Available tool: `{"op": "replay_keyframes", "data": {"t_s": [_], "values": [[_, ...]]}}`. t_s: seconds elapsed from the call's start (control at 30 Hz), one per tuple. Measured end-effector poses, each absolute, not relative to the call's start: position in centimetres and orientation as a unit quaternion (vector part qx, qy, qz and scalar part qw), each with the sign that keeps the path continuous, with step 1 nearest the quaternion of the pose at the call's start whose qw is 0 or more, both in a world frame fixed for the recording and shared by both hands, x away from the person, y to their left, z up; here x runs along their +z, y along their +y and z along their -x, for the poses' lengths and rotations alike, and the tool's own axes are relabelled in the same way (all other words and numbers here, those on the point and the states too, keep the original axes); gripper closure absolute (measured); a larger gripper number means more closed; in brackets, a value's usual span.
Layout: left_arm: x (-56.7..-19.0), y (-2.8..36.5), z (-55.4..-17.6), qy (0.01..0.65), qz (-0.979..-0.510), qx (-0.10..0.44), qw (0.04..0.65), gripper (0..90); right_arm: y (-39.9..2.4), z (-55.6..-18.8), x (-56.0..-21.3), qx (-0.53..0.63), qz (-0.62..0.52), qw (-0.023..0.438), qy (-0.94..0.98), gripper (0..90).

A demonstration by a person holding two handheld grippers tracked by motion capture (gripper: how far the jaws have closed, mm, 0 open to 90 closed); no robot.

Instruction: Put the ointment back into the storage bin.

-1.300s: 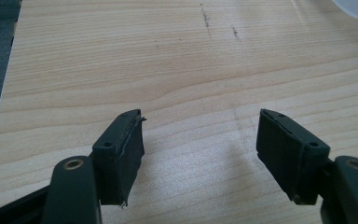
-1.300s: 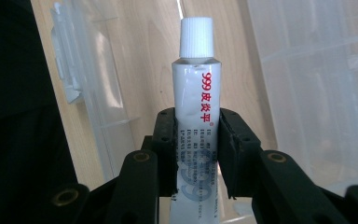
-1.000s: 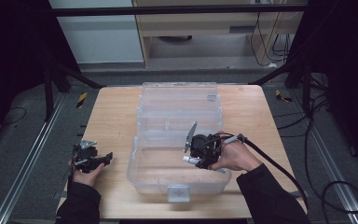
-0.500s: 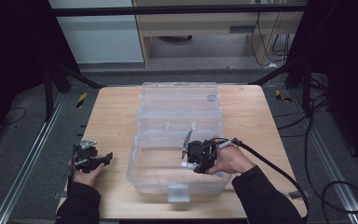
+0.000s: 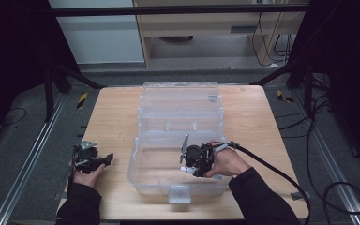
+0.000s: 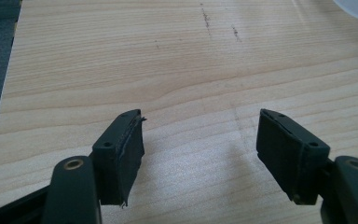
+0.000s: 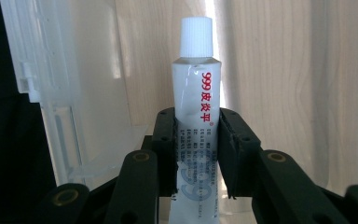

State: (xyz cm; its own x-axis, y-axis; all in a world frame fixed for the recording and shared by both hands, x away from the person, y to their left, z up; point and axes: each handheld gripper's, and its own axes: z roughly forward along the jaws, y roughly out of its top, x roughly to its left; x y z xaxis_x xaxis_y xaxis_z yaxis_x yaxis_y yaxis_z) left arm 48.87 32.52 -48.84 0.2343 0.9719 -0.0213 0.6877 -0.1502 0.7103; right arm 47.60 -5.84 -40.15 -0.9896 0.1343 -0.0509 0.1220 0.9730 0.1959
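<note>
While your right gripper (image 7: 196, 154) is clamped on the white ointment tube (image 7: 196, 116) at mid-body, the capped end stands well clear of the jaws and is unsupported. In the high view that gripper (image 5: 187, 161) hangs over the near compartment of the clear plastic box (image 5: 178, 136), with the tube inside or just above its walls; which, cannot be told.

Risks noted:
- A soft tube pinched at the middle may bulge or slide; more squeeze could strain the cap (image 7: 196, 37).
- Walls of the box stand close on one side in the right gripper view. A sideways drift could knock the tube askew or shove the light box across the table (image 5: 112, 117).
- Release from height may let the tube bounce or roll against a wall.

Your left gripper (image 6: 200, 140) rests spread wide and empty over bare wood, well apart from the box (image 5: 93, 159), so nothing steadies the box.
</note>
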Motion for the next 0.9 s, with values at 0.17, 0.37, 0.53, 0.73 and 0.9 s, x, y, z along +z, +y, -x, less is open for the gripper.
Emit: {"op": "replay_keyframes", "data": {"t_s": [0.17, 0.37, 0.53, 0.73, 0.9], "values": [[-48.8, 32.5, -48.9, 0.574, -0.723, 0.230, 0.308, 31.6, -5.7, -47.7, -40.7, 0.090, -0.059, 0.030, 0.994, 69.6], [-48.8, 32.5, -48.9, 0.574, -0.723, 0.230, 0.308, 31.6, -5.5, -47.8, -41.4, 0.078, -0.057, 0.026, 0.995, 69.6], [-48.9, 32.5, -48.9, 0.574, -0.723, 0.229, 0.308, 31.6, -5.5, -47.8, -41.9, 0.073, -0.058, 0.023, 0.995, 69.6], [-48.9, 32.5, -48.9, 0.574, -0.723, 0.230, 0.307, 31.5, -5.6, -48.0, -42.6, 0.069, -0.054, 0.020, 0.996, 69.5], [-48.9, 32.5, -48.9, 0.574, -0.723, 0.230, 0.307, 31.6, -5.5, -48.1, -42.9, 0.065, -0.057, 0.019, 0.996, 69.5]]}}
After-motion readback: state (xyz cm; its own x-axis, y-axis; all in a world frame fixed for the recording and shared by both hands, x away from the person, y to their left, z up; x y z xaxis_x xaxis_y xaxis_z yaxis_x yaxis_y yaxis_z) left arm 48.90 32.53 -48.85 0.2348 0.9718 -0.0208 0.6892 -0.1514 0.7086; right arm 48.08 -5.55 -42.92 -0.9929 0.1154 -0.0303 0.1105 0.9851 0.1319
